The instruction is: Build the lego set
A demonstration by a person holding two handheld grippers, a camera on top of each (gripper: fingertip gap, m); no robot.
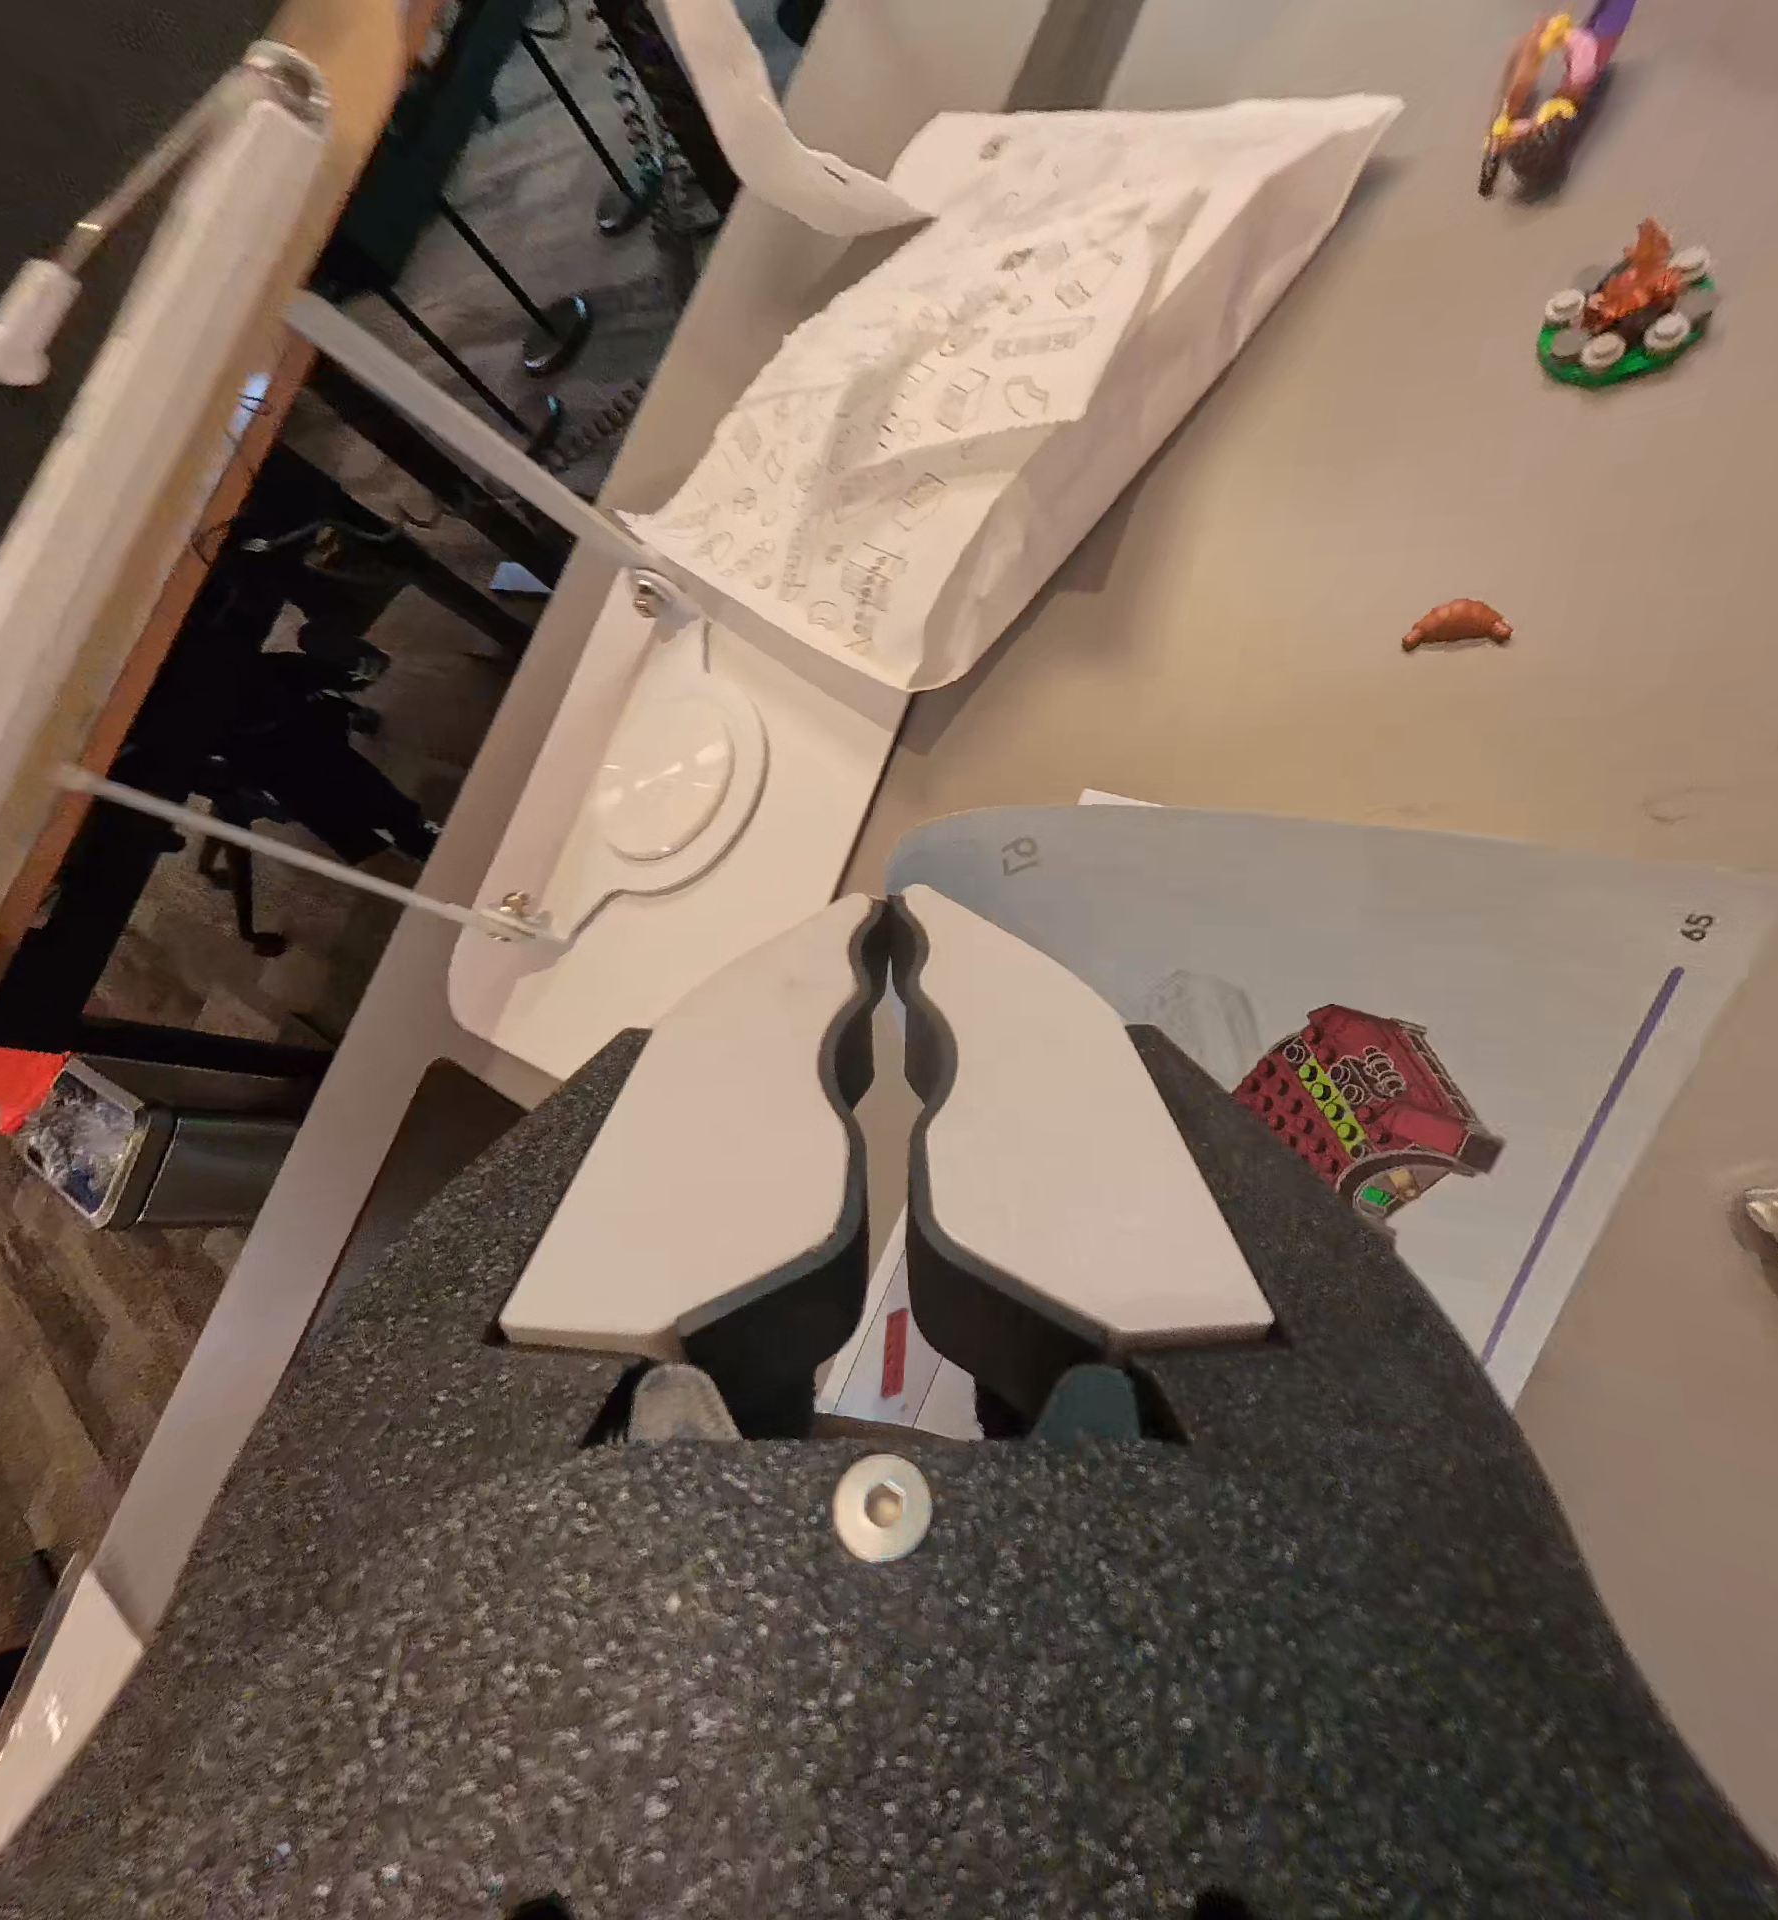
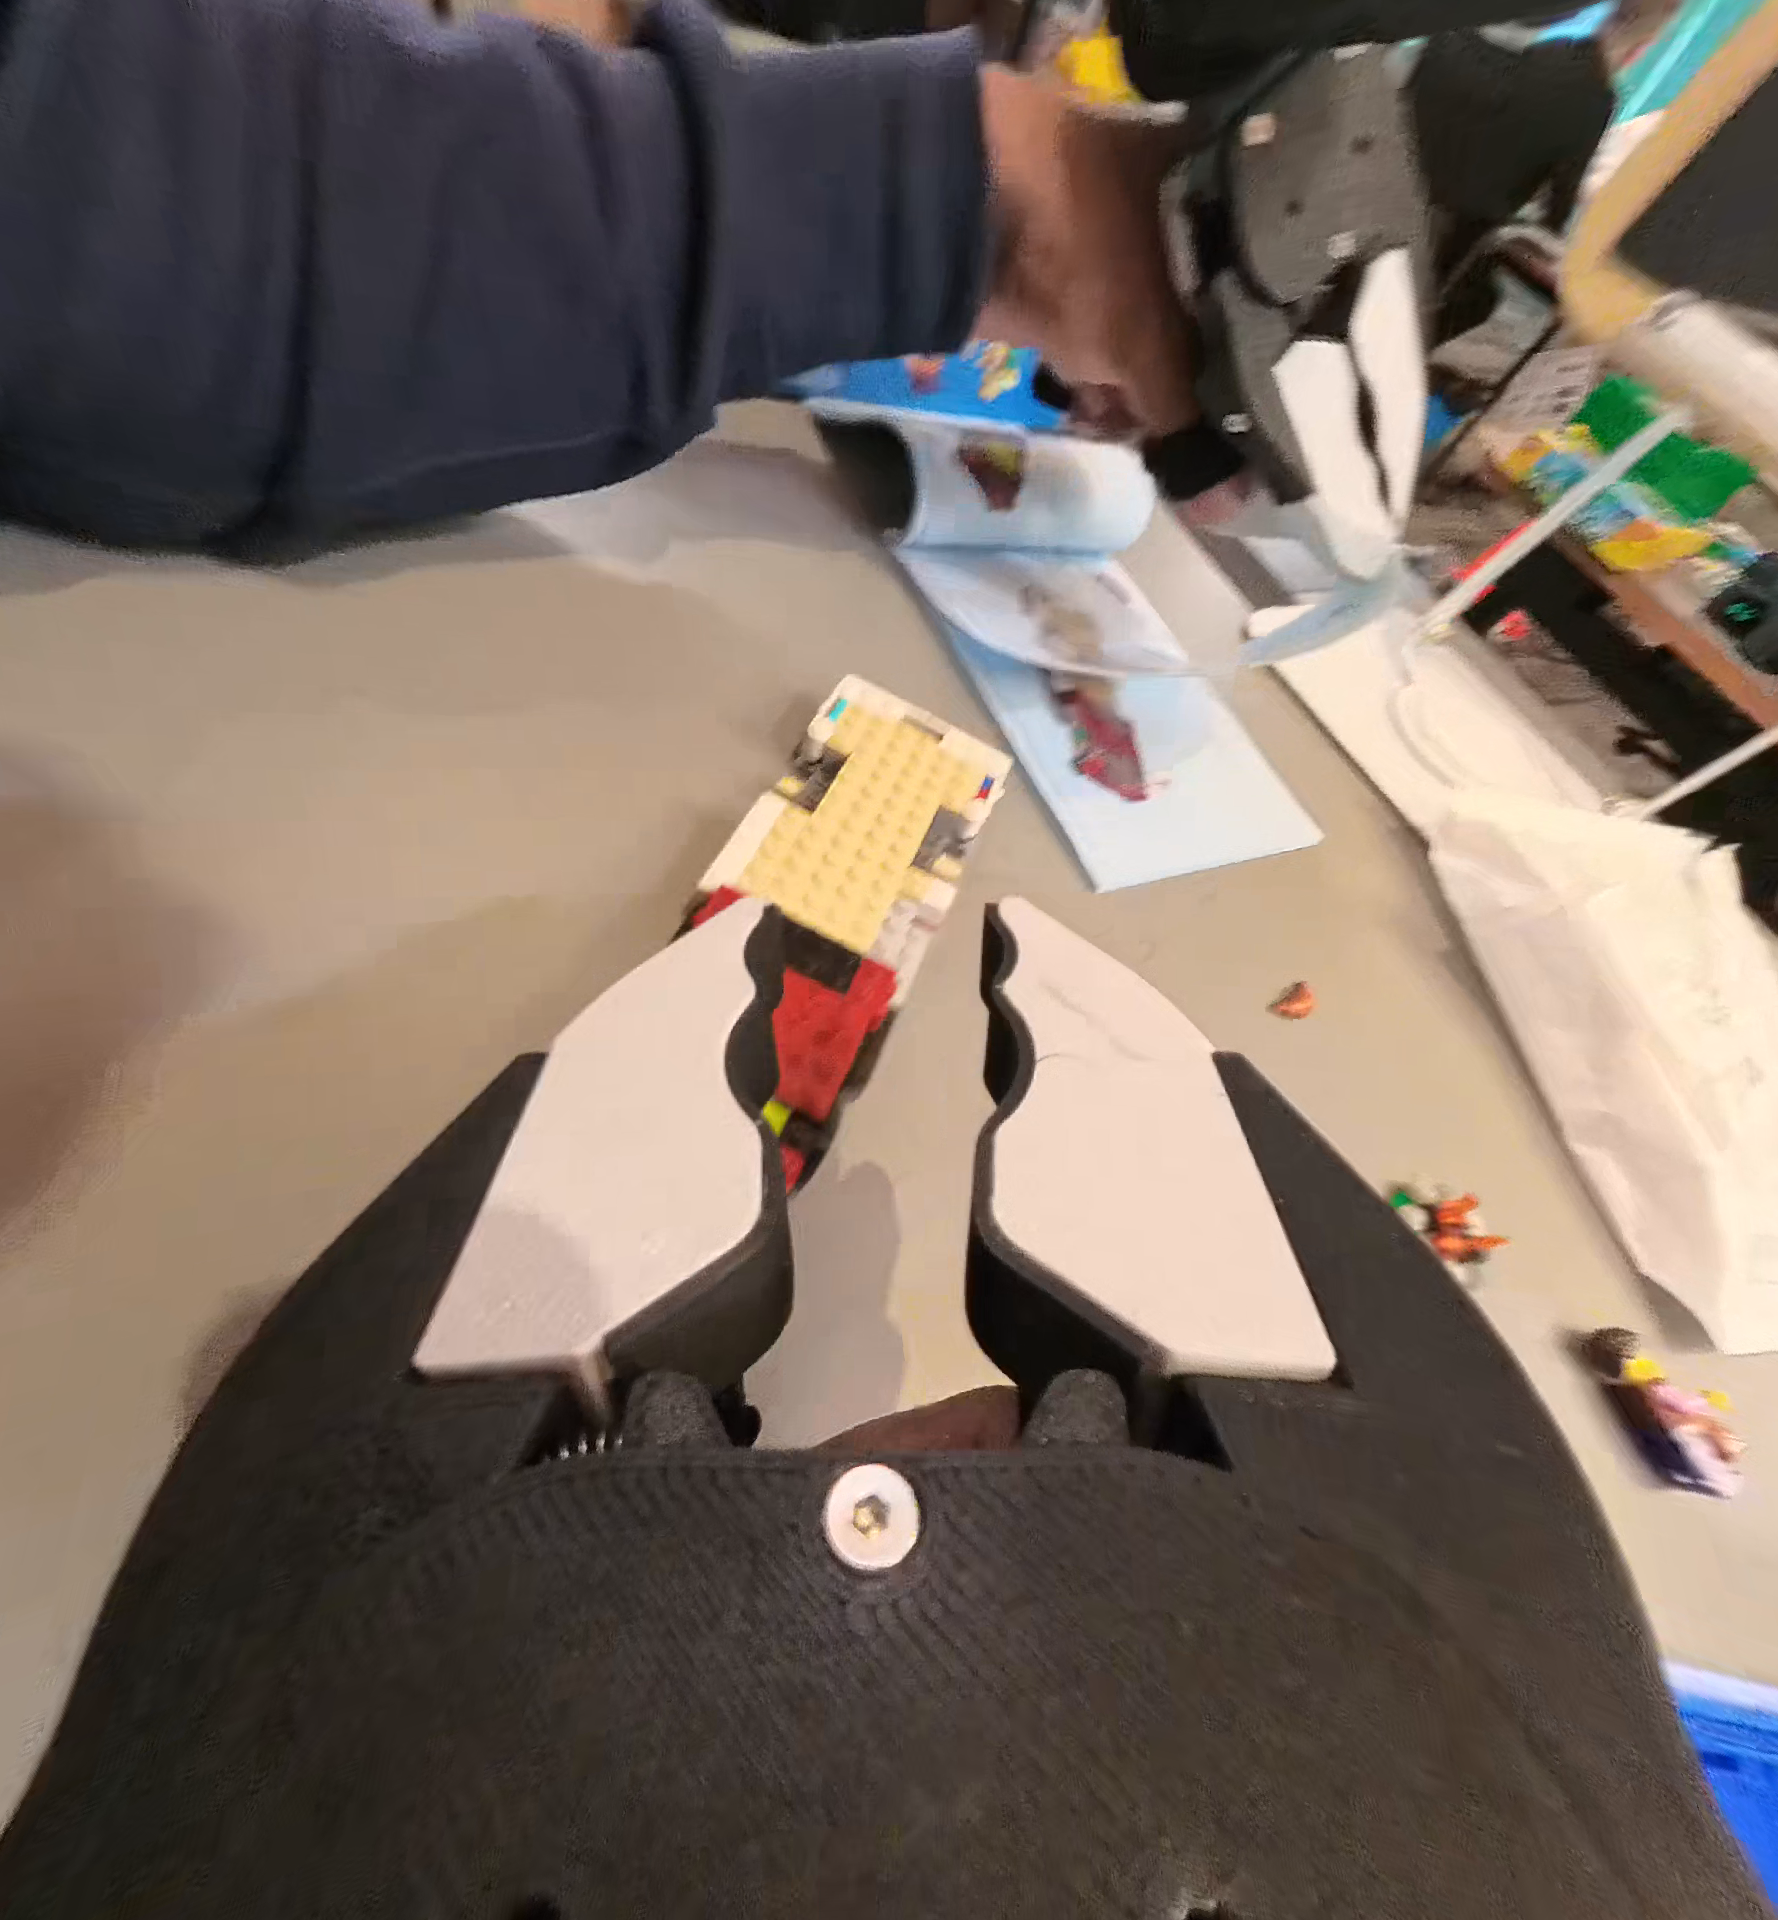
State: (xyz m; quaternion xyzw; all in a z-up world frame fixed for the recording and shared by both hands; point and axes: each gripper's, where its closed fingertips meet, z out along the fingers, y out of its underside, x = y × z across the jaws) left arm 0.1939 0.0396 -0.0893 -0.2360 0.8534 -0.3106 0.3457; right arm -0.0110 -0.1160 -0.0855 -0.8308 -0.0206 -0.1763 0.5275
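My left gripper (image 1: 887,909) is shut on the lifted, curling edge of a light blue page (image 1: 1280,935) of an instruction booklet. The right wrist view shows this gripper (image 2: 1378,520) farther off, holding that page (image 2: 1311,634) up in an arc above the open booklet (image 2: 1155,810). My right gripper (image 2: 877,906) is open and holds nothing. It hovers just above a brick model (image 2: 864,831) with a tan studded plate, white edges and a red part, which lies on the grey table (image 2: 345,779). The model's red end shows between the fingers, nearer the left one.
A white paper bag (image 1: 1072,364) lies beyond the booklet and also shows in the right wrist view (image 2: 1643,1039). A white magnifier stand (image 1: 677,779) sits at the table edge. Nearby are a brown croissant piece (image 1: 1458,623), a small campfire build (image 1: 1628,312) and a minifigure (image 2: 1674,1413). A dark blue sleeve (image 2: 345,260) crosses the table's far side.
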